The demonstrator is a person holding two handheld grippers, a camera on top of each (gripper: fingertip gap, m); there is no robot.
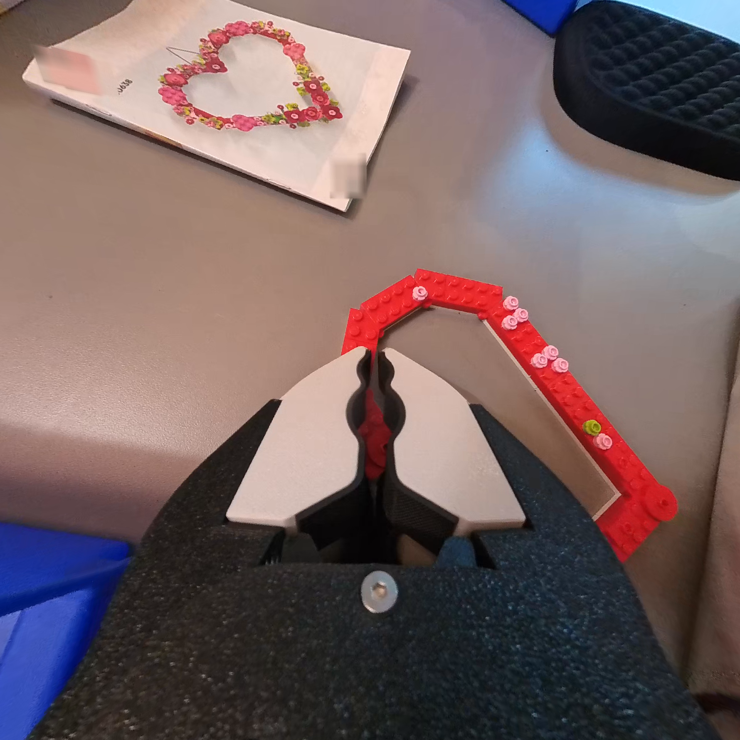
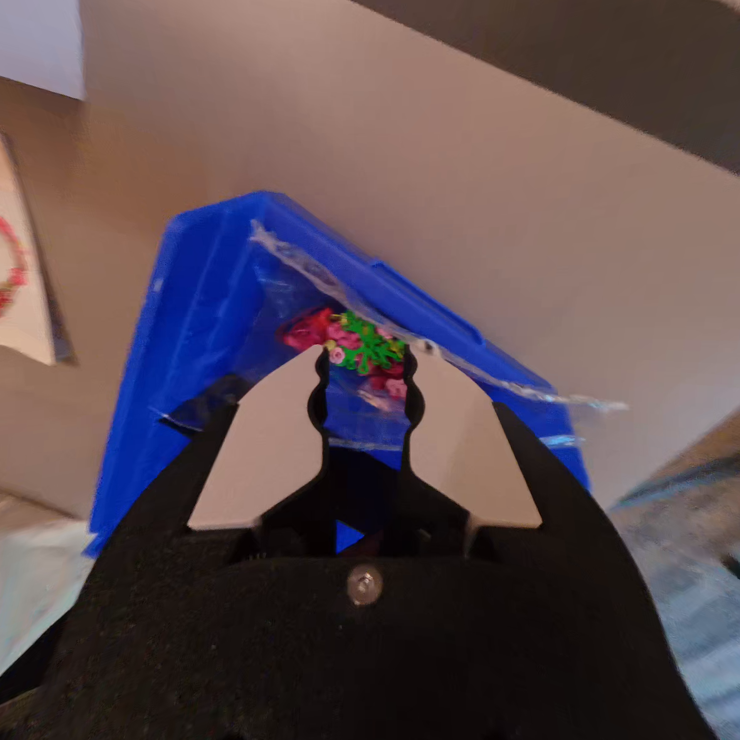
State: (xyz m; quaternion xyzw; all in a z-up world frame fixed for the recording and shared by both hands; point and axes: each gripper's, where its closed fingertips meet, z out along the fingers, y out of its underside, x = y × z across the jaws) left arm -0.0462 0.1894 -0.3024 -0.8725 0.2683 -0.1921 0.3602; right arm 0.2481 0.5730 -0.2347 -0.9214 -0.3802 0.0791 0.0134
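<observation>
- The left hand-held gripper (image 1: 374,354) points forward and down over the grey worktop (image 1: 200,300). Its jaws are nearly closed, clamping one side of the red brick frame (image 1: 560,384).
- The frame lies flat, its long side running from near right to far left, with small pink flowers (image 1: 546,357) on it.
- The right hand-held gripper (image 2: 366,354) stands narrowly open, empty, over a blue bin (image 2: 208,320) with a clear bag of small pieces (image 2: 360,344).
- A booklet (image 1: 240,100) lies far left.
</observation>
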